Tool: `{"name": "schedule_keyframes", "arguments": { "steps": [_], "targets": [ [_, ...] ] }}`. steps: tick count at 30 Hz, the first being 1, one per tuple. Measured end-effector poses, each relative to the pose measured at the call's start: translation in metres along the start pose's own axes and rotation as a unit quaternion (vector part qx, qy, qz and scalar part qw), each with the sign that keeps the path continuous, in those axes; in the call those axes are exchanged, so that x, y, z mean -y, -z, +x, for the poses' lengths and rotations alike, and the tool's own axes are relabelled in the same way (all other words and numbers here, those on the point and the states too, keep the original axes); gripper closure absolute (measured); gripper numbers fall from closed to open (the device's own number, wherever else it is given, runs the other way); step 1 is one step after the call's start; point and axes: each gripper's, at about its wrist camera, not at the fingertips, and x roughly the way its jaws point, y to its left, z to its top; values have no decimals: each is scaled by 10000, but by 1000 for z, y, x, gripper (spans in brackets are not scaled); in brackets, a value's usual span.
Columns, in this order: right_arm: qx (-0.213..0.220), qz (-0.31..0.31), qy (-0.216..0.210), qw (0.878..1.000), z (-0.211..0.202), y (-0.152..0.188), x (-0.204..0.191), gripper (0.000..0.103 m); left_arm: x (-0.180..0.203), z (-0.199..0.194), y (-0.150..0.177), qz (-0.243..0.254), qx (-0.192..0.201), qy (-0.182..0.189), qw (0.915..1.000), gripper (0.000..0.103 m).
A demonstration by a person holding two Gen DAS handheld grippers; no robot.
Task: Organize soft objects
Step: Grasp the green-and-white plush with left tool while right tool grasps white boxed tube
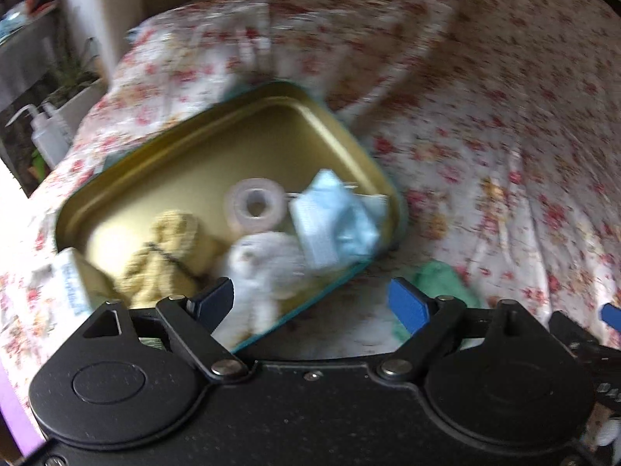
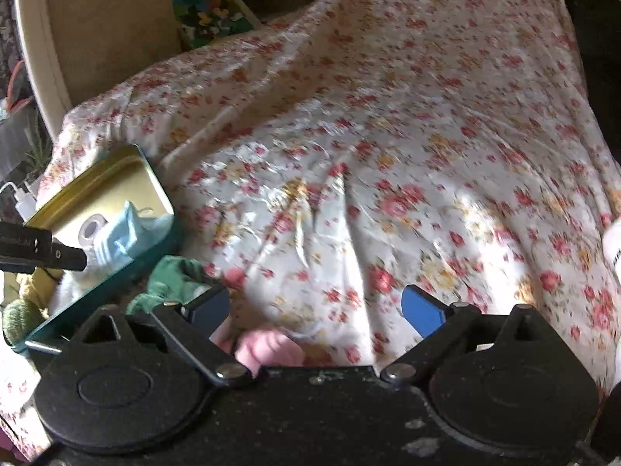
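Your left tongs [image 1: 310, 303] and right tongs [image 2: 316, 308] gape, released and empty. A pink cloth [image 2: 268, 345] and green cloth [image 2: 174, 275] remain on the bed [image 2: 388, 155]; beyond, the tin [image 1: 186, 155] already holds several soft items, judging half done.

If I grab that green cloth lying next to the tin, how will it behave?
The green cloth lies crumpled on the floral sheet, so it will likely droop and unfold when lifted. It looks light. Pushed, it would probably bunch rather than slide.
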Motion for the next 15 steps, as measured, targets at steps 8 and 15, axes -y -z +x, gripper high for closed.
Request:
{"name": "schedule_keyframes", "arguments": {
  "steps": [8,15],
  "targets": [
    [-274,-379,113,9988,1,13,-4,7,57,18,5,511,-184,309,9980,19],
    [-356,-470,-34,9983,-7,19,-5,7,81,36,12,726,-387,252,9963,17]
  ]
}}
